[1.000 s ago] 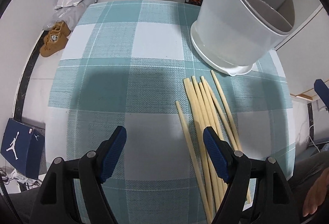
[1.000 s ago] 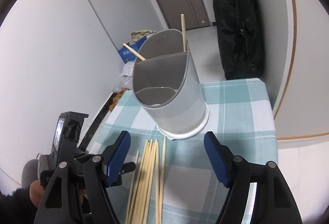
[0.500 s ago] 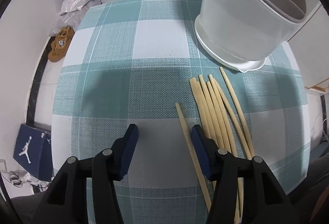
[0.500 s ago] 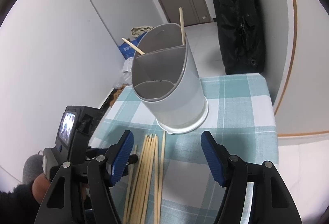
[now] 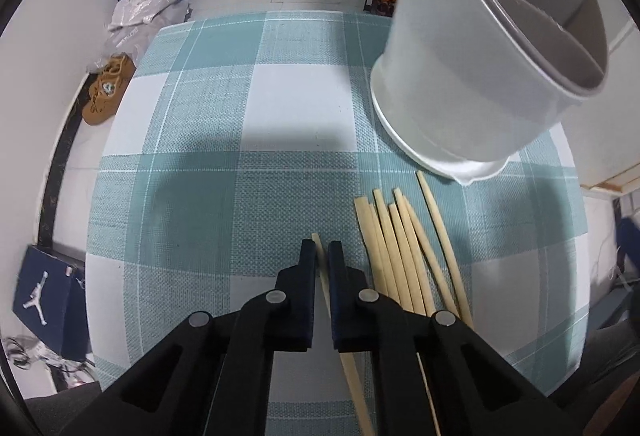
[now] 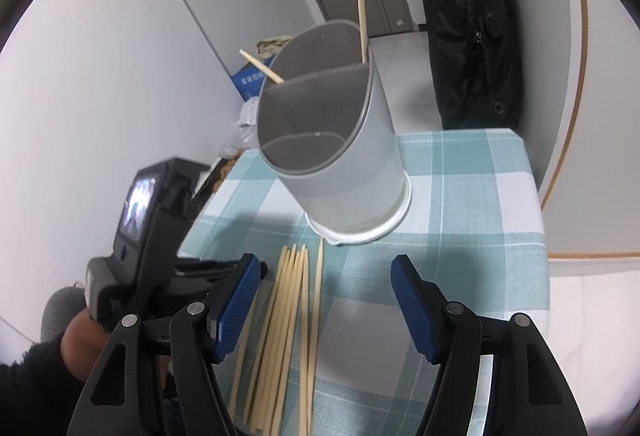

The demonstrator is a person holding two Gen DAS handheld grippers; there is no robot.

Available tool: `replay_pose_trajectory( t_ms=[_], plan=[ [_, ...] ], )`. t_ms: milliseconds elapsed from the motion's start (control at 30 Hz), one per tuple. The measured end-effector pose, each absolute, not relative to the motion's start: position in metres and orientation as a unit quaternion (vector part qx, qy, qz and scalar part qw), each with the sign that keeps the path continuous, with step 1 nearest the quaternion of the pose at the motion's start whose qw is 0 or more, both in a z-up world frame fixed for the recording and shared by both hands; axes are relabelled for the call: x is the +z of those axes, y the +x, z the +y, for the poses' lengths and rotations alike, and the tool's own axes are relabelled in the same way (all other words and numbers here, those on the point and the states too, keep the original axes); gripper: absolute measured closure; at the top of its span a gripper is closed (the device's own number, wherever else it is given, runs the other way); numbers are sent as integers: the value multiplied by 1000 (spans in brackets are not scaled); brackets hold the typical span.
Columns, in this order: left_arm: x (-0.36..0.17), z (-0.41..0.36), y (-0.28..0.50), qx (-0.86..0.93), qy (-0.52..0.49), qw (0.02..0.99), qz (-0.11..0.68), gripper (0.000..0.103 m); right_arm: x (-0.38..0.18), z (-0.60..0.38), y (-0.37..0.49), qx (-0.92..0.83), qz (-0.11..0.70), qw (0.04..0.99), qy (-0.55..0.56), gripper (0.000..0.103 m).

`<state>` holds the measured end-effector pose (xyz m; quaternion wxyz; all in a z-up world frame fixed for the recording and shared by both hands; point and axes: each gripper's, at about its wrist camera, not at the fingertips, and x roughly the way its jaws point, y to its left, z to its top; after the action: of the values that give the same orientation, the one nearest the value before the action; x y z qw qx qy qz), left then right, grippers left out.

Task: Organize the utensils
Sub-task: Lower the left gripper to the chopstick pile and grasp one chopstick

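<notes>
Your left tongs [image 5: 323, 256] pinch the stray chopstick [image 5: 317, 240] lying apart from the pile [image 5: 404, 256] on the bench [image 5: 224, 163], easier to isolate. Right tongs [image 6: 325, 300] wide, idle. Holder [image 6: 340, 155] just beyond.

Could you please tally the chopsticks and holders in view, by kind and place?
Chopstick clamped in the left claw: 1
Loose chopsticks on the cloth: 5
Stowed chopsticks in the holder: 2
Holder: 1
Total: 9

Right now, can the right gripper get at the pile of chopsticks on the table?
Probably yes: the right gripper is wide open just above the chopsticks, with nothing between. The left gripper, closed on one chopstick, sits close alongside.
</notes>
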<state>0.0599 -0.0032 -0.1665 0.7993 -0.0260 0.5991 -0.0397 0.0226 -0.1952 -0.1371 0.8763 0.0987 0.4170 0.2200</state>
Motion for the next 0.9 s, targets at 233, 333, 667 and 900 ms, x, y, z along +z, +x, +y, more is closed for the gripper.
replay_pose_trajectory(
  t_ms=[233, 333, 667, 900],
  plan=[
    [-156, 18, 64, -35, -81, 809, 581, 102, -153, -185, 27, 216, 449, 862, 94, 47],
    [-140, 25, 60, -37, -95, 826, 554, 102, -162, -179, 30, 213, 465, 855, 88, 53],
    [-137, 53, 58, -50, -150, 831, 533, 102, -181, -154, 46, 199, 505, 839, 46, 68],
    [-146, 70, 59, -44, -185, 809, 557, 101, -191, -124, 66, 191, 515, 835, -14, 69]
  ],
)
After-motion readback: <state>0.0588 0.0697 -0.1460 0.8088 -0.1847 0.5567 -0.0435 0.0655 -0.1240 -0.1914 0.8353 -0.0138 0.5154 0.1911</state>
